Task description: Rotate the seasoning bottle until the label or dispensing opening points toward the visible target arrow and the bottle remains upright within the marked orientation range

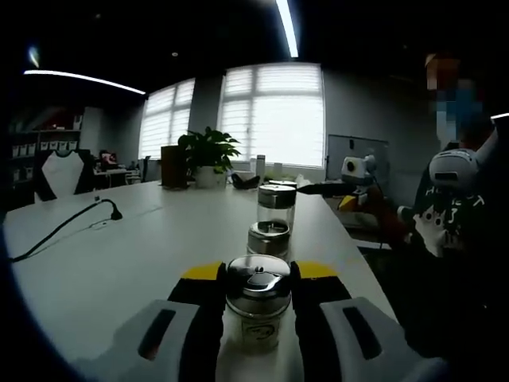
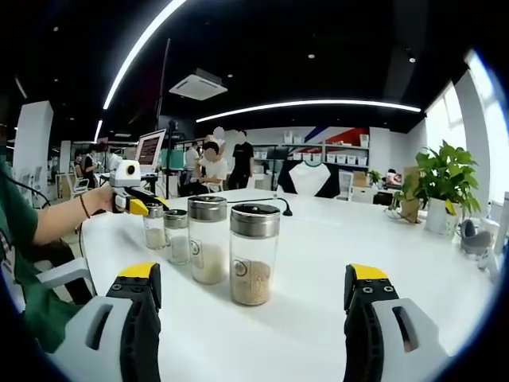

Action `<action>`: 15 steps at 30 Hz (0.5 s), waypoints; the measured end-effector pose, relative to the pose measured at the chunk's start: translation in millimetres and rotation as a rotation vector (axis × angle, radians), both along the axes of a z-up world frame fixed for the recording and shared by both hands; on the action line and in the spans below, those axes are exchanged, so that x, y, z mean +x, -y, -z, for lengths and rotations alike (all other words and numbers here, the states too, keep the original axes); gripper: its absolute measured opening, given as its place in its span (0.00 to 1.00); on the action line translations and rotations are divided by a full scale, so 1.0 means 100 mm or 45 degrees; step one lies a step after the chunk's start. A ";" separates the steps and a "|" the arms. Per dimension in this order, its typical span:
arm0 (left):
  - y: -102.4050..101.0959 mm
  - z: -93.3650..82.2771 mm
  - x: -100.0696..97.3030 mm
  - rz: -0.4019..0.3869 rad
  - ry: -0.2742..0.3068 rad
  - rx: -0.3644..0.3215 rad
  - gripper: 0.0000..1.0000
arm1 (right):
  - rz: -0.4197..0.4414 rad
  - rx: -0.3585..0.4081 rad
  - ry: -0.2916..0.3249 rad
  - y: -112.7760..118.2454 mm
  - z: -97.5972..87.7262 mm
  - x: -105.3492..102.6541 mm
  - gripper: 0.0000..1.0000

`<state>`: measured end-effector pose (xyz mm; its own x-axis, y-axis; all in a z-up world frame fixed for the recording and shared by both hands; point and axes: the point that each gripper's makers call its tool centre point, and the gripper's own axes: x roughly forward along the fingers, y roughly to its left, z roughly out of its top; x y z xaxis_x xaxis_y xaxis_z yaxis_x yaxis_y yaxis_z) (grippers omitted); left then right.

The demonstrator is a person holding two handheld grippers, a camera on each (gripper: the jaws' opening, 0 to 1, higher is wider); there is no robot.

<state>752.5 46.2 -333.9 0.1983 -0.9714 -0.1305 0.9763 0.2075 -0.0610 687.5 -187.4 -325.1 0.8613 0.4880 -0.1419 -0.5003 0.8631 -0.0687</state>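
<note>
Several glass seasoning bottles with metal lids stand in a row on the white table (image 1: 119, 263). My left gripper (image 1: 259, 274) is shut on the nearest small bottle (image 1: 257, 306), its yellow-tipped jaws pressed to both sides. Beyond it stand a second small bottle (image 1: 269, 237) and a tall one (image 1: 276, 205). From the other end, a tall bottle (image 2: 253, 253) comes first, then another tall one (image 2: 207, 239), a small one (image 2: 176, 235) and the gripped bottle (image 2: 153, 225). My right gripper (image 2: 253, 274) is open wide before the row. The left gripper (image 2: 141, 207) appears at the far bottle.
A potted plant (image 1: 208, 155) and a dark box stand at the table's window end. A black cable (image 1: 64, 227) runs over the table's left part. A person's arm (image 2: 56, 219) holds the left gripper. Other people (image 2: 215, 163) sit beyond the table. The right gripper (image 1: 334, 189) shows at right.
</note>
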 end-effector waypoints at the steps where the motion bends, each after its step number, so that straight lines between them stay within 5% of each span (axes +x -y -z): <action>1: 0.00 0.00 0.00 -0.002 -0.002 0.000 0.34 | 0.001 0.000 -0.001 0.00 0.00 0.00 0.98; 15: 0.00 0.00 0.01 -0.047 0.009 -0.019 0.34 | 0.004 0.000 -0.007 -0.01 0.02 -0.01 0.98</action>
<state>753.7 46.6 -334.0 0.2348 -0.9653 -0.1144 0.9685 0.2424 -0.0573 686.0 -186.5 -326.7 0.8619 0.4855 -0.1462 -0.4982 0.8645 -0.0660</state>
